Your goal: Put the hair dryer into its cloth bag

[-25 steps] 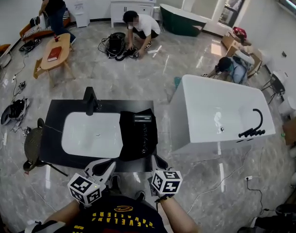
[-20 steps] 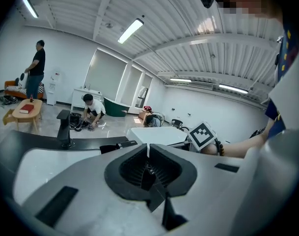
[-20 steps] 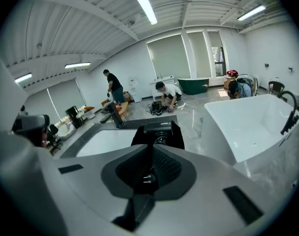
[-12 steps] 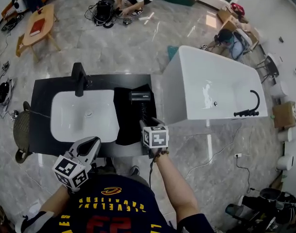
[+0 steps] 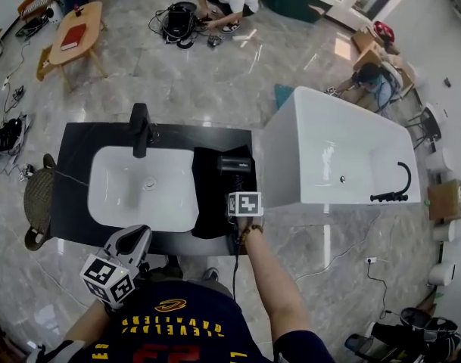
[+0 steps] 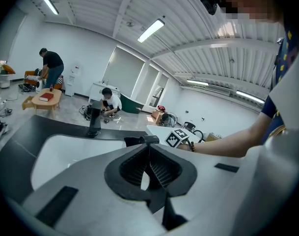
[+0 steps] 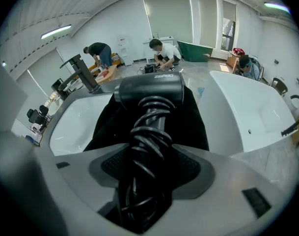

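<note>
Though laid on the black cloth bag [image 5: 207, 210] at the middle of the head view, lies wholly outside it: note the hair dryer [image 5: 235, 164], cord coiled round its handle. Straddles that wrapped handle with the right gripper [image 7: 151, 163], jaws just been opening, now spread wide, not clamping. Holds the left gripper [image 6: 149, 168] at lower left, jaws together on nothing, by the near edge of the dark counter [image 5: 73, 180]. Barely begun, by the look: remains to grasp the dryer, open the bag's mouth, slide it in.
</note>
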`<act>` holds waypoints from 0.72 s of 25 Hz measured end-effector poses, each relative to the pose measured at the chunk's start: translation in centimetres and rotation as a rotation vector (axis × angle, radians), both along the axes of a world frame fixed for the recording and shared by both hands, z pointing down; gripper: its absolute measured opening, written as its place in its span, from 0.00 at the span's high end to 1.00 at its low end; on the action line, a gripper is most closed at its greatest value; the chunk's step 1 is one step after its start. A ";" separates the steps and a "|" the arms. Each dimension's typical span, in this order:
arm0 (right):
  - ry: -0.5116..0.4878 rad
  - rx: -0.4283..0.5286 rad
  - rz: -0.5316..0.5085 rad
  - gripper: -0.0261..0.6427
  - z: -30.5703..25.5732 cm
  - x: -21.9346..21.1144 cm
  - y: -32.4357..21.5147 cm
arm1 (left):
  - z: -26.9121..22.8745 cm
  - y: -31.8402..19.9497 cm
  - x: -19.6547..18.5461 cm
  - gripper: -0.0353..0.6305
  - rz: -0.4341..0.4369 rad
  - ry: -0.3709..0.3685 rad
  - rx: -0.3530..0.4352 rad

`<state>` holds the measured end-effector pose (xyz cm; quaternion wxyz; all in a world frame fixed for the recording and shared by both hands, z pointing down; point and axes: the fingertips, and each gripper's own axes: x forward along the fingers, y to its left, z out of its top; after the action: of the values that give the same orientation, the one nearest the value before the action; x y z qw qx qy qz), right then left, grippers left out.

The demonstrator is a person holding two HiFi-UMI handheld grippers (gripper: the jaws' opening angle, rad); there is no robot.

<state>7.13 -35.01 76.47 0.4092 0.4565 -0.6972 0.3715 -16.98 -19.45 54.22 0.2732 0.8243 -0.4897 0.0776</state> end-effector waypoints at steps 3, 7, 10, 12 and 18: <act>0.006 0.002 -0.006 0.60 0.4 -0.2 -0.3 | 0.9 0.7 -0.8 0.92 -0.011 -0.002 -0.030; -0.019 0.016 0.026 0.61 0.0 -0.1 0.2 | 1.3 1.2 -1.1 0.92 0.003 -0.004 -0.053; -0.030 0.042 0.049 0.62 -0.5 0.1 0.8 | 1.3 0.7 -0.7 0.92 0.041 -0.014 -0.044; -0.066 0.061 0.069 0.62 -1.4 0.0 1.5 | 1.2 0.4 0.0 0.92 0.079 -0.026 -0.030; -0.256 0.122 0.143 0.62 -6.4 0.9 5.0 | 2.2 -0.6 4.9 0.92 0.344 -0.119 0.041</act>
<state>8.05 -30.00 70.05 0.2609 0.4779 -0.7307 0.4118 -12.04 -20.06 56.40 0.2096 0.8953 -0.3582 0.1619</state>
